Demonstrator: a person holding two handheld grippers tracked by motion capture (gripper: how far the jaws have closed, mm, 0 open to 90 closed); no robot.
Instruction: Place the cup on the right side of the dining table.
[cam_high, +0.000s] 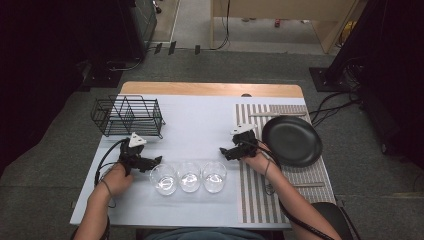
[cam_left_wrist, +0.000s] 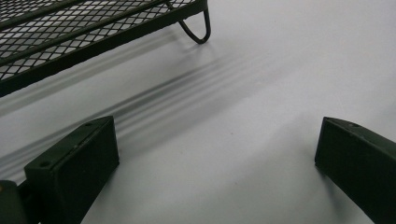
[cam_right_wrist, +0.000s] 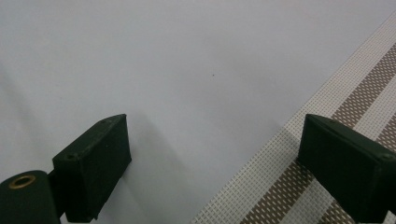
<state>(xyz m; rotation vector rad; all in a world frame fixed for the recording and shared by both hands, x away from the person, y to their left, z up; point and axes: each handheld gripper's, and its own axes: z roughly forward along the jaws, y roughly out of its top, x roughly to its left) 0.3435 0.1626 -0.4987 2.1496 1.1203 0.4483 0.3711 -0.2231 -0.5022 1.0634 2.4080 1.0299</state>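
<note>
Closest to the camera, three clear drinking glasses (cam_high: 189, 176) are sitting in a row near the table's front edge, untouched. The left gripper (cam_high: 156, 160) is hovering just beside the leftmost one, jaws spread wide and holding nothing; the right gripper (cam_high: 223, 151) is hanging just as wide and empty by the striped woven placemat (cam_high: 255, 192). Guessing it's pre-grasp, so next up is straddling a glass, probably bound for the black wire dish rack (cam_high: 128, 116). A round black plate (cam_high: 292, 140) is sitting on the mat, white tabletop (cam_high: 200, 120), grey carpet (cam_high: 50, 165) all around.
</note>
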